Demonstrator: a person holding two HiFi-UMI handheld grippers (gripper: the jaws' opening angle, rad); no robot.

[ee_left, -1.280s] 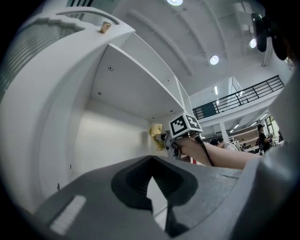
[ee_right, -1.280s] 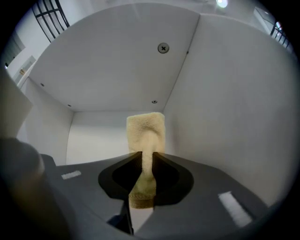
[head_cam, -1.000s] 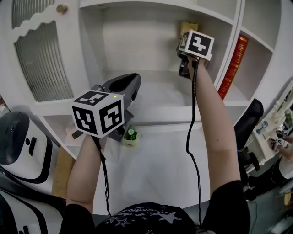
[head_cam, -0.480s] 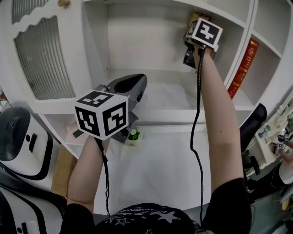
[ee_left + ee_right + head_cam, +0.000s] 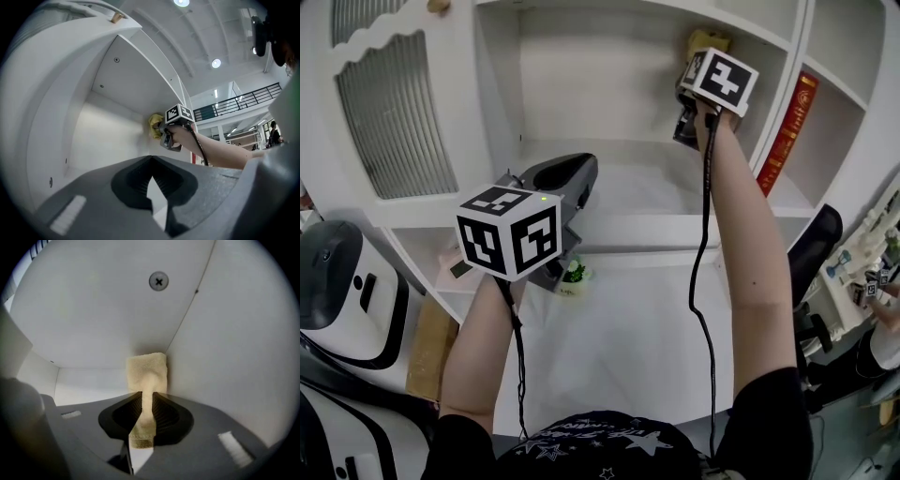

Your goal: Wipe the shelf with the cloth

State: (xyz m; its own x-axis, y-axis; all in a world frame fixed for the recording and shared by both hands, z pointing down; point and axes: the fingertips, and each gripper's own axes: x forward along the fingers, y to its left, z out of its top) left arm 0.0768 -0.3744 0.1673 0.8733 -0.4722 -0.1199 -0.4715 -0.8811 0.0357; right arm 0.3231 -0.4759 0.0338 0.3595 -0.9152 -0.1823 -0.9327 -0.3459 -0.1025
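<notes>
The yellow cloth (image 5: 710, 40) is pinched in my right gripper (image 5: 694, 70), which is shut on it. It is held high in the white shelf compartment, against the upper back corner by the right wall (image 5: 766, 89). In the right gripper view the cloth (image 5: 146, 373) runs up from between the jaws of my right gripper (image 5: 146, 401) and touches the white corner. The left gripper view shows the cloth (image 5: 155, 125) at the far corner. My left gripper (image 5: 572, 173) hovers low over the shelf board (image 5: 656, 202), shut and holding nothing (image 5: 151, 161).
A red book (image 5: 787, 117) stands in the compartment to the right. A cabinet door with ribbed glass (image 5: 394, 112) is on the left. A small potted plant (image 5: 572, 274) sits on the white table (image 5: 619, 337) below the shelf. A black chair (image 5: 811, 244) is at the right.
My right gripper has risen with the cloth toward the upper right corner of the compartment. My left gripper has stayed about where it was.
</notes>
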